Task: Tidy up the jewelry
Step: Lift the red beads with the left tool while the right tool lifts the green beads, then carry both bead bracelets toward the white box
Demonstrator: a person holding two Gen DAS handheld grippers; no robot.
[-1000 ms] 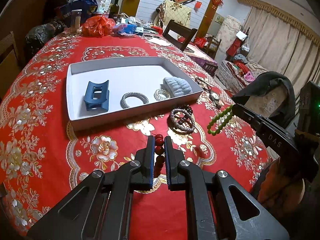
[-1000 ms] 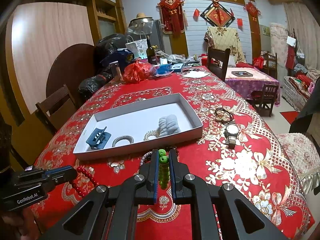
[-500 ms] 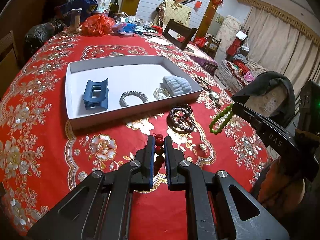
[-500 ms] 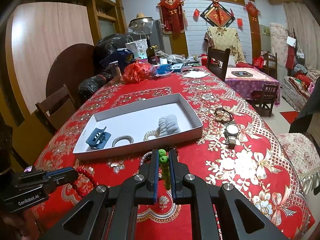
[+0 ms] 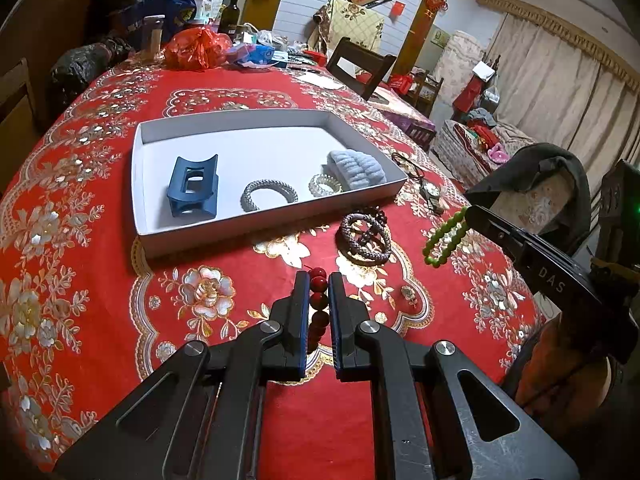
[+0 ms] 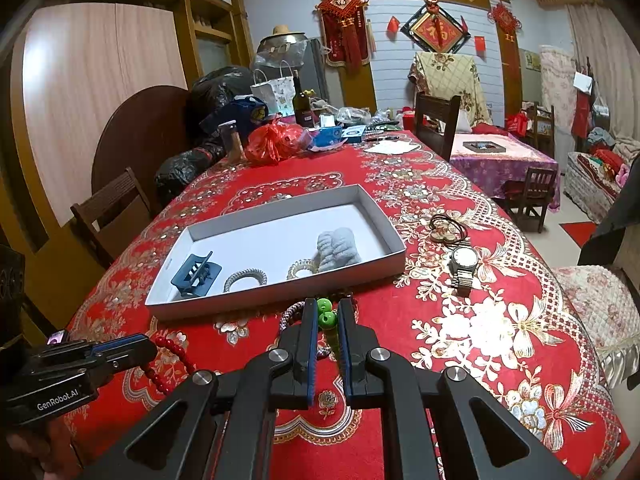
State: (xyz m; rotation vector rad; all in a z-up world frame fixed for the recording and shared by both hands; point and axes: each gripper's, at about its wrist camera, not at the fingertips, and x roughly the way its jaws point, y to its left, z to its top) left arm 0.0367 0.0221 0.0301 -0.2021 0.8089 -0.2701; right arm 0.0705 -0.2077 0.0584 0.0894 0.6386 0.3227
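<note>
My left gripper (image 5: 319,280) is shut on a red bead bracelet (image 5: 319,304), held above the red tablecloth in front of the white tray (image 5: 256,236). My right gripper (image 6: 328,312) is shut on a green bead bracelet (image 6: 326,318), which also shows hanging from it in the left wrist view (image 5: 444,238). The tray holds a blue hair claw (image 5: 192,186), a grey coil band (image 5: 269,195), a clear coil band (image 5: 325,185) and a pale blue scrunchie (image 5: 356,168). A dark beaded bracelet pile (image 5: 366,232) lies on the cloth between the grippers.
A wristwatch (image 6: 464,264) and black hair ties (image 6: 448,226) lie right of the tray. Bags, a bottle (image 6: 301,100) and clutter fill the table's far end. Chairs stand at the left (image 6: 104,208) and far right (image 6: 436,120). The table's right edge drops off beside a cushioned seat.
Both grippers keep hold of their bracelets. The left view has shifted slightly, the tray sitting a little nearer and lower; the right gripper has barely moved.
</note>
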